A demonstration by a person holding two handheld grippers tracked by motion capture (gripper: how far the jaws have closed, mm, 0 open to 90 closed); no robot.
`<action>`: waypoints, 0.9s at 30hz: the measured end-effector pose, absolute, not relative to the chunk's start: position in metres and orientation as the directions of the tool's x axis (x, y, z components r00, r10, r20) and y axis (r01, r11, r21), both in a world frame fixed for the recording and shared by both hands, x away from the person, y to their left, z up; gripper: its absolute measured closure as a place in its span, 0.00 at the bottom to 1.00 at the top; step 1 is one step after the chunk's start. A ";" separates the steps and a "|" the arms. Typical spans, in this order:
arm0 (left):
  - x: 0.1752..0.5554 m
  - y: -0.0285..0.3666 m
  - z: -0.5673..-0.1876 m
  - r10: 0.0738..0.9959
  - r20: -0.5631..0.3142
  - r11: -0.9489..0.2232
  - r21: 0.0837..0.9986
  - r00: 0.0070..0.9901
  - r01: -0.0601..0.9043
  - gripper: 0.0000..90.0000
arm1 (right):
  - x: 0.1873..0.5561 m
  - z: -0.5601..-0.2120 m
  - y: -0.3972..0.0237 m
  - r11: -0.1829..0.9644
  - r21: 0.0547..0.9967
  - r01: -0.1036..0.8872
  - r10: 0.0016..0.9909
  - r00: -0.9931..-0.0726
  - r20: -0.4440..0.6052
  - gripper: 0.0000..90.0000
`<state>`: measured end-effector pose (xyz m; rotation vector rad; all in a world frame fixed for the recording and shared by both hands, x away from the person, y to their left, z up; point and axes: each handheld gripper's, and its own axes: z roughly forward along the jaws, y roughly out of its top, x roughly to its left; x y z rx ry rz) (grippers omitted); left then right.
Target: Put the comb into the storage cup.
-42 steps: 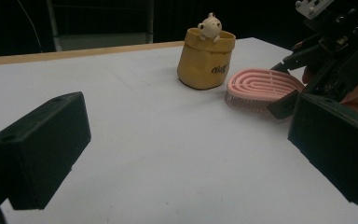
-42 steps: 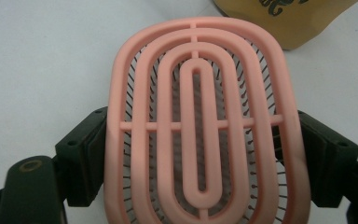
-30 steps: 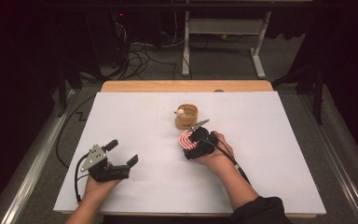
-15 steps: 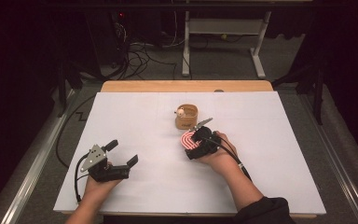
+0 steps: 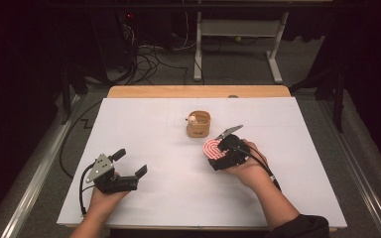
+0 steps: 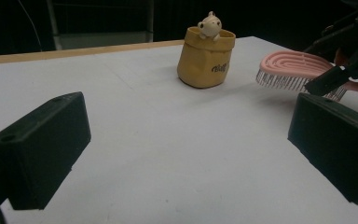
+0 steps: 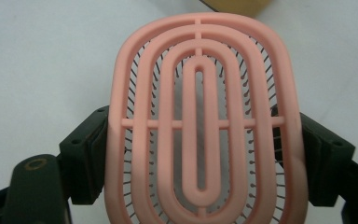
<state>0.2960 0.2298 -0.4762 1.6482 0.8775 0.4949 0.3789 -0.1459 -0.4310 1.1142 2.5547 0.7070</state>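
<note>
Right tongs (image 5: 217, 150) clamp pink brush (image 5: 212, 147); left tongs (image 5: 130, 162) agape.

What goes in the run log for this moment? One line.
right gripper: jaws shut on pink brush | left gripper: open, idle | tan pouch: upright, beyond brush

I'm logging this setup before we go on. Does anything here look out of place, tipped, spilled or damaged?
Nothing stands out. The tan paper-bag-style pot with the small cream figure at its rim stands upright on the white table. The right gripper holds the pink oval vented brush by its sides, bristles down. The left gripper is open.
</note>
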 end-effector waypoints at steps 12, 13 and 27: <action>0.296 0.229 -0.476 0.763 -0.129 -0.076 0.955 0.634 0.286 0.00 | 0.362 -0.426 -0.189 0.560 0.522 0.643 0.772 -0.635 -0.046 0.23; 0.296 0.229 -0.476 0.763 -0.128 -0.077 0.955 0.634 0.285 0.00 | 0.361 -0.426 -0.193 0.558 0.522 0.645 0.773 -0.633 -0.045 0.23; 0.295 0.229 -0.476 0.758 -0.129 -0.074 0.957 0.639 0.281 0.00 | 0.350 -0.432 -0.212 0.494 0.599 0.630 0.798 -0.603 -0.023 0.23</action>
